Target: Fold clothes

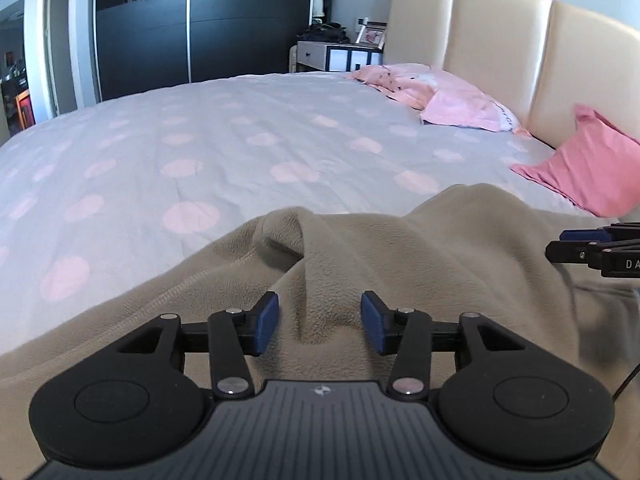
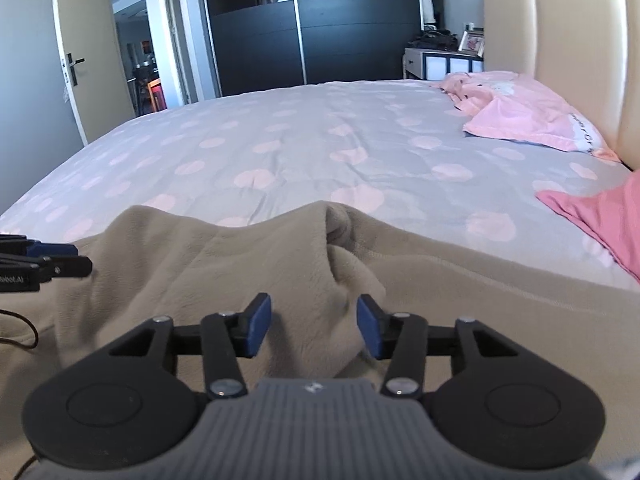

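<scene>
A beige fleece garment (image 1: 420,248) lies rumpled on the near part of the bed, also filling the lower half of the right wrist view (image 2: 224,252). My left gripper (image 1: 319,326) is open, its blue pads on either side of a raised fold of the fleece without pinching it. My right gripper (image 2: 313,325) is open too, straddling another ridge of the fabric. Each gripper shows at the edge of the other's view: the right gripper (image 1: 560,246) at the right, the left gripper (image 2: 78,260) at the left.
The bed (image 1: 240,140) has a grey cover with pink dots. Pink pillows (image 1: 460,104) and a darker pink cushion (image 1: 588,164) lie by the cream headboard (image 1: 500,40). A nightstand (image 1: 336,54) and a dark wardrobe (image 1: 200,28) stand beyond. A door (image 2: 88,48) is open.
</scene>
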